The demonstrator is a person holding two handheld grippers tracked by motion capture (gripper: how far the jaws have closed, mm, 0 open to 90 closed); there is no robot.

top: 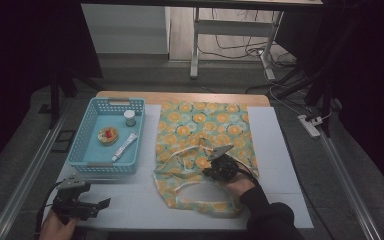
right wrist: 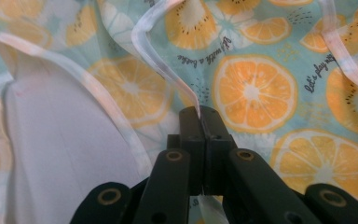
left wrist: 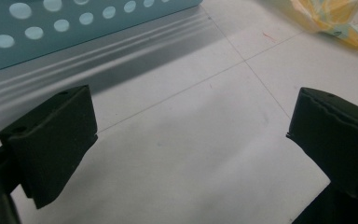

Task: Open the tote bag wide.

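A teal cloth printed with orange slices, an apron (top: 200, 135) by its white straps, lies spread over the middle of the table. My right gripper (top: 219, 161) rests on its lower middle. In the right gripper view the jaws are pressed together on a white strap (right wrist: 161, 60) of the apron (right wrist: 261, 88), which runs up from between the fingertips of the right gripper (right wrist: 200, 112). My left gripper (top: 100, 204) hovers near the table's front left corner, its jaws wide apart. In the left gripper view nothing lies between the pads (left wrist: 51, 140) of the left gripper (left wrist: 191, 135), just bare white table.
A light blue perforated basket (top: 87, 150) stands at the left, holding a small jar (top: 129, 118), a white tube (top: 124, 146) and a round yellow-red item (top: 108, 135). Its wall (left wrist: 74, 28) is just beyond my left gripper. Table legs and cables lie beyond the far edge.
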